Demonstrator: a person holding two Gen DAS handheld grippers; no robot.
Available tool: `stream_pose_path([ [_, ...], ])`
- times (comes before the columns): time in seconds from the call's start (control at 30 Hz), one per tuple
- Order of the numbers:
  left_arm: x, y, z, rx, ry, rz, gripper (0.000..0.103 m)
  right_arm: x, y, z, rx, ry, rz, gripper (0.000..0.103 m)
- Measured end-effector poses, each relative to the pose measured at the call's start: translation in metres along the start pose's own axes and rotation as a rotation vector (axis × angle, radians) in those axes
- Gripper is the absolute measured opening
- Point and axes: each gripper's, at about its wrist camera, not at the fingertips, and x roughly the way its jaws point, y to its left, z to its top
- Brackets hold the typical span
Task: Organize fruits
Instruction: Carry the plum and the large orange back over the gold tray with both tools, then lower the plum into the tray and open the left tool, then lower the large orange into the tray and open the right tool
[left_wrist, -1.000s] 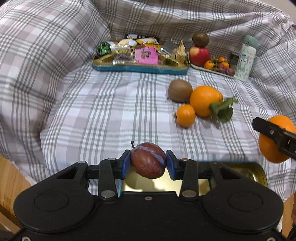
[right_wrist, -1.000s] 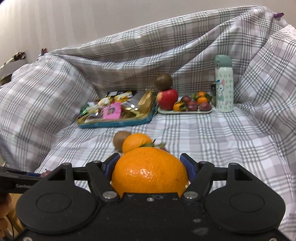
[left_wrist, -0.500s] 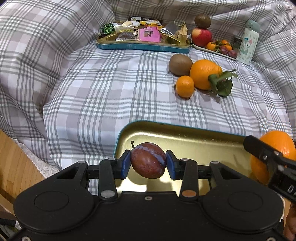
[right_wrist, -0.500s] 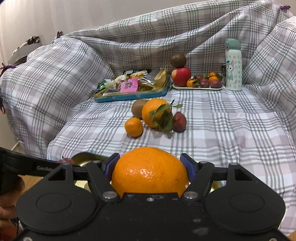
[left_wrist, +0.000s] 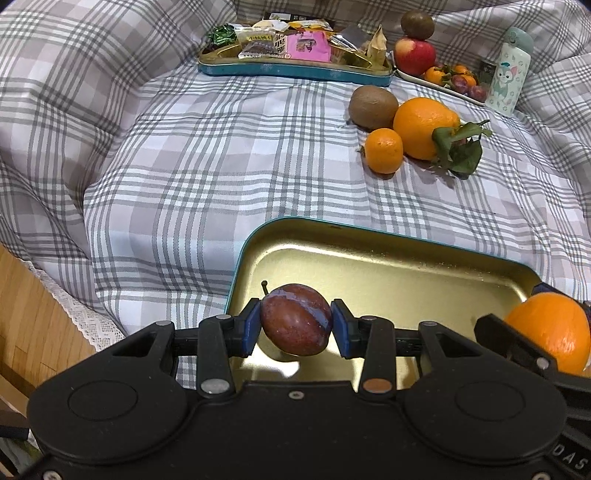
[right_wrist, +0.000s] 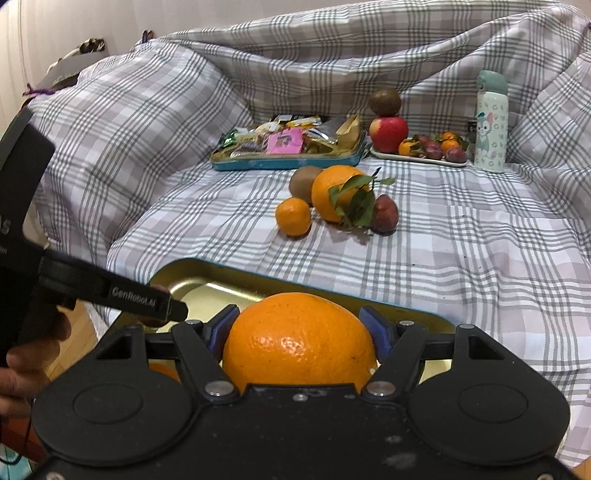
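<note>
My left gripper (left_wrist: 295, 326) is shut on a dark red plum (left_wrist: 295, 319), held over the near left part of a gold tin tray (left_wrist: 388, 266) with a teal rim. My right gripper (right_wrist: 299, 330) is shut on a large orange (right_wrist: 299, 339) above the same tray (right_wrist: 207, 290); that orange (left_wrist: 554, 328) shows at the right edge of the left wrist view. On the checked cloth beyond lie a kiwi (left_wrist: 373, 107), a leafy orange (left_wrist: 424, 125), a small mandarin (left_wrist: 384, 149) and a second plum (right_wrist: 386, 216).
At the back stand a teal tin of snack packets (left_wrist: 295, 59), a white plate (right_wrist: 417, 159) with an apple, a kiwi and small fruits, and a pale bottle (right_wrist: 491, 122). Wooden floor (left_wrist: 33, 325) lies off the cloth's left edge. A hand (right_wrist: 33, 354) holds the left gripper.
Both grippers have drawn back and risen with their fruit, so the gold tray has come fully into view beneath them. The right gripper's orange now hangs over the tray's right side.
</note>
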Motion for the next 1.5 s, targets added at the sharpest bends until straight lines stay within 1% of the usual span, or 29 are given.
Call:
stream_pose_path([
  [0.3, 0.010, 0.000, 0.005, -0.002, 0.021, -0.015, 0.049, 0.008, 0.003, 0.000, -0.010, 0.026, 0.006, 0.074],
  [0.4, 0.010, 0.002, 0.006, -0.012, 0.014, -0.027, 0.049, 0.010, 0.003, -0.001, -0.012, 0.033, 0.004, 0.074],
  [0.63, 0.004, -0.001, 0.009, 0.013, -0.021, -0.040, 0.049, 0.015, 0.002, 0.000, -0.007, 0.047, 0.002, 0.074],
  [0.9, 0.000, 0.004, 0.010, -0.030, -0.027, -0.053, 0.049, 0.022, 0.006, 0.000, -0.023, 0.058, 0.005, 0.074],
  [1.23, -0.003, 0.007, 0.007, -0.030, -0.031, -0.030, 0.049, 0.040, 0.014, -0.005, -0.083, 0.092, -0.004, 0.074],
  [1.4, -0.005, 0.005, 0.006, -0.015, -0.040, -0.023, 0.049, 0.046, 0.014, -0.009, -0.080, 0.118, 0.000, 0.074],
  [1.43, -0.005, 0.005, 0.006, -0.015, -0.040, -0.024, 0.049, 0.047, 0.014, -0.009, -0.079, 0.114, -0.002, 0.073],
  [1.47, -0.005, 0.005, 0.006, -0.017, -0.039, -0.026, 0.049, 0.046, 0.014, -0.009, -0.084, 0.099, -0.005, 0.064],
  [1.5, -0.005, 0.005, 0.006, -0.020, -0.038, -0.027, 0.049, 0.044, 0.015, -0.008, -0.096, 0.081, -0.006, 0.062],
])
